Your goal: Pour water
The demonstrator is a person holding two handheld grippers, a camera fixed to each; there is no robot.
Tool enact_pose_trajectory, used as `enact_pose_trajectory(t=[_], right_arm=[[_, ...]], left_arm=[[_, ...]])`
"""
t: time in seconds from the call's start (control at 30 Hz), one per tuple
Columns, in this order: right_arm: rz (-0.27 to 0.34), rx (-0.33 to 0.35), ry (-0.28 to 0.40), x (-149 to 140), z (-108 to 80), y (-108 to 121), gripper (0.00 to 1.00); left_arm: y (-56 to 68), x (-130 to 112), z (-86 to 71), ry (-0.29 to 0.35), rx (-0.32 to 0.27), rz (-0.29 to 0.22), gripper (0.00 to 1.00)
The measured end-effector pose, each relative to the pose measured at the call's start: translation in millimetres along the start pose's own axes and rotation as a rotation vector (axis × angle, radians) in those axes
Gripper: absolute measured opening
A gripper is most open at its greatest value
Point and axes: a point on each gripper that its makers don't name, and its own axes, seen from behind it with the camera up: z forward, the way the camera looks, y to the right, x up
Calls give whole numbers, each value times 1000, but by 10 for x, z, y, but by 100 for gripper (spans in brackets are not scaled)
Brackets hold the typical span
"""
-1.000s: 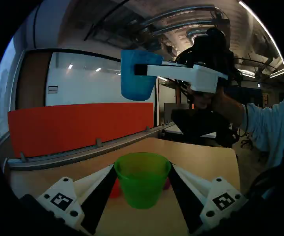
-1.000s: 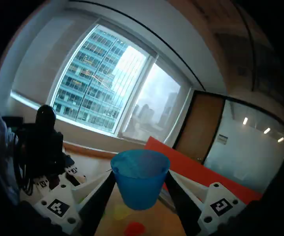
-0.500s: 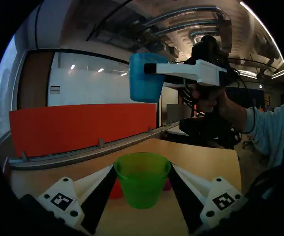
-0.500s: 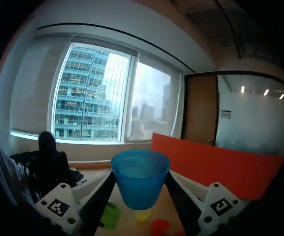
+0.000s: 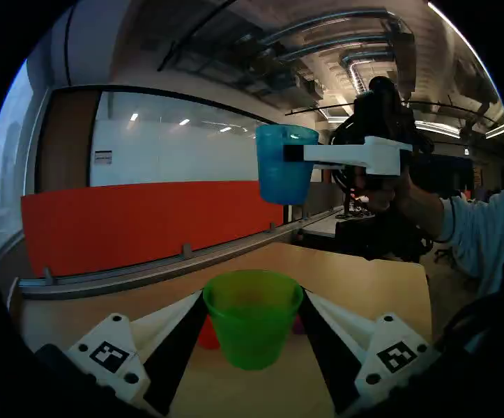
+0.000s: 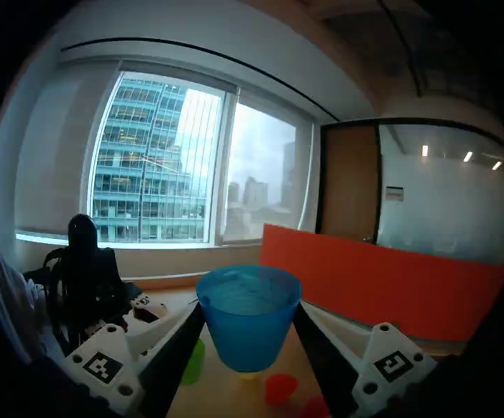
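Note:
My left gripper (image 5: 252, 327) is shut on a green cup (image 5: 253, 317), held upright just above the wooden table (image 5: 363, 268). In the left gripper view the right gripper (image 5: 293, 155) hangs higher and farther back, shut on a blue cup (image 5: 283, 164) that stands upright, with a hand (image 5: 391, 198) behind it. In the right gripper view my right gripper (image 6: 248, 324) clamps the blue cup (image 6: 249, 317), which holds water near its rim. The green cup (image 6: 194, 361) and the left gripper (image 6: 143, 310) appear low at the left there.
A red cup (image 6: 280, 388) and a yellow cup (image 6: 250, 375) stand on the table below the blue cup. A red cup (image 5: 208, 334) sits behind the green one. An orange divider panel (image 5: 147, 219) with a rail runs along the table's far edge. A window wall (image 6: 182, 174) lies beyond.
The right gripper has moved right and down with the blue cup, which has come back from a tilt to upright. The green cup and left gripper have stayed put.

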Motion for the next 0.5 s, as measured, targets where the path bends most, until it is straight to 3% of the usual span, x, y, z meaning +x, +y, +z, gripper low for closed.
enact_pose_trajectory(t=[0.5], right_arm=[[9,-23,-24,-301,-146,106,89]], left_arm=[[-73,-49,-34,-24,11,1,88]])
